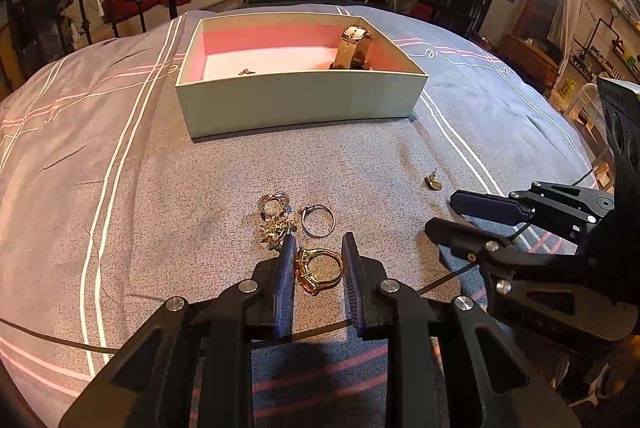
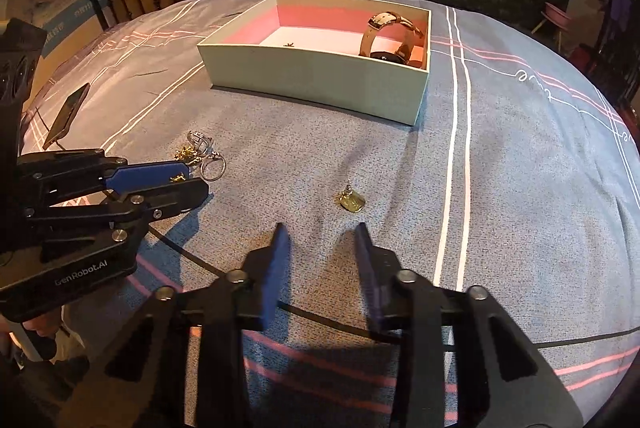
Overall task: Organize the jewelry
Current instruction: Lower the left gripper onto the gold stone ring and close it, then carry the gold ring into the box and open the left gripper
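Left gripper (image 2: pixel 192 184) reads "GenRobot.AI", fingers pinching one gold ring (image 1: pixel 319 270); right gripper's (image 2: pixel 320 240) fingers narrow, empty; one earring (image 2: pixel 351 202) at 12 o'clock.

Gold ring (image 1: pixel 319 270) near, flat on bedspread. Silver rings (image 1: pixel 317 221), gold chain (image 1: pixel 275 228) just beyond. Earring (image 1: pixel 433 183) right. Watch (image 1: pixel 354 48) upright in far box (image 1: pixel 296 104).

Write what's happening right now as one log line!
left gripper: shut on gold ring | right gripper: empty, behind gold earring | box: holds watch
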A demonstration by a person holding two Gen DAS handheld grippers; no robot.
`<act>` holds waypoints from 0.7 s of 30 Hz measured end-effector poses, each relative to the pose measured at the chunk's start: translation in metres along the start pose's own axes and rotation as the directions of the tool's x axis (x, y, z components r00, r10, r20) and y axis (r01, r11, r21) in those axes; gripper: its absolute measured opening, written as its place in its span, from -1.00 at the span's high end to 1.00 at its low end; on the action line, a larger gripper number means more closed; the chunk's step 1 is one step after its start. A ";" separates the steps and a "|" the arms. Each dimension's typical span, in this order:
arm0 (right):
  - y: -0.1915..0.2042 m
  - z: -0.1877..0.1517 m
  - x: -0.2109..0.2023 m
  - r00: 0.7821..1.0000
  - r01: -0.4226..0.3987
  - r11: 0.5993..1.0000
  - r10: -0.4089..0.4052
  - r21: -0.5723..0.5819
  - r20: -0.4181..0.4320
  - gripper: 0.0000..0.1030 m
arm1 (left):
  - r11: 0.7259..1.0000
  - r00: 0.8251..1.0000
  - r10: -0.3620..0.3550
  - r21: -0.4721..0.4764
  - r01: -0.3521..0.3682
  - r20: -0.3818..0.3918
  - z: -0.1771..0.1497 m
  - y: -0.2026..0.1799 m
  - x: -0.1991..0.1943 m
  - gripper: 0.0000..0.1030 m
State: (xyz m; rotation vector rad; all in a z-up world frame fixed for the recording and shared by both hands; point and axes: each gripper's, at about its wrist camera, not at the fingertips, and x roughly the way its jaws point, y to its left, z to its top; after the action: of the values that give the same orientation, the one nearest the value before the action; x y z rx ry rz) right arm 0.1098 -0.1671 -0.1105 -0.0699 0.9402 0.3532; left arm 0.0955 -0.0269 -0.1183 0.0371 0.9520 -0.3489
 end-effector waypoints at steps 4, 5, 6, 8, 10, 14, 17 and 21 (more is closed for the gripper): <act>-0.005 -0.002 -0.002 1.000 -0.013 1.000 0.013 0.015 0.010 0.91 | 1.000 1.000 -0.016 -0.024 0.017 0.007 -0.001 0.005 -0.004 0.55; -0.005 -0.002 -0.004 1.000 -0.019 1.000 0.019 0.015 0.017 0.96 | 0.999 1.000 -0.022 -0.032 0.022 0.010 0.000 0.006 -0.006 0.55; -0.005 -0.001 -0.006 0.999 -0.023 1.000 0.023 0.016 0.025 0.99 | 0.999 0.999 -0.028 -0.036 0.029 0.018 0.001 0.007 -0.009 0.55; -0.003 0.001 -0.012 0.998 -0.028 1.000 0.028 0.009 0.048 0.99 | 0.999 0.999 -0.031 -0.041 0.033 0.039 0.005 0.010 -0.015 0.55; -0.002 0.008 -0.017 0.997 -0.045 0.999 0.045 0.002 0.064 0.99 | 0.999 0.998 -0.030 -0.042 0.033 0.062 0.013 0.013 -0.020 0.55; -0.002 0.033 -0.019 0.994 -0.048 0.999 0.049 -0.016 0.097 0.99 | 1.000 0.993 -0.001 -0.024 0.003 0.115 0.048 0.019 -0.026 0.55; -0.008 0.063 -0.017 0.990 -0.051 0.999 0.051 -0.006 0.133 0.98 | 1.000 0.990 0.011 -0.023 -0.008 0.137 0.086 0.021 -0.023 0.55; -0.022 0.106 -0.014 0.984 -0.036 0.999 0.029 0.037 0.174 0.98 | 0.999 0.988 0.050 -0.010 -0.049 0.144 0.138 0.019 -0.010 0.55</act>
State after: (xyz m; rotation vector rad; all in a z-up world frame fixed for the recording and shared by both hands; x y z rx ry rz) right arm 0.1918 -0.1691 -0.0388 0.0125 0.7757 0.3645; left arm 0.2056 -0.0312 -0.0322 0.0291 0.8074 -0.2983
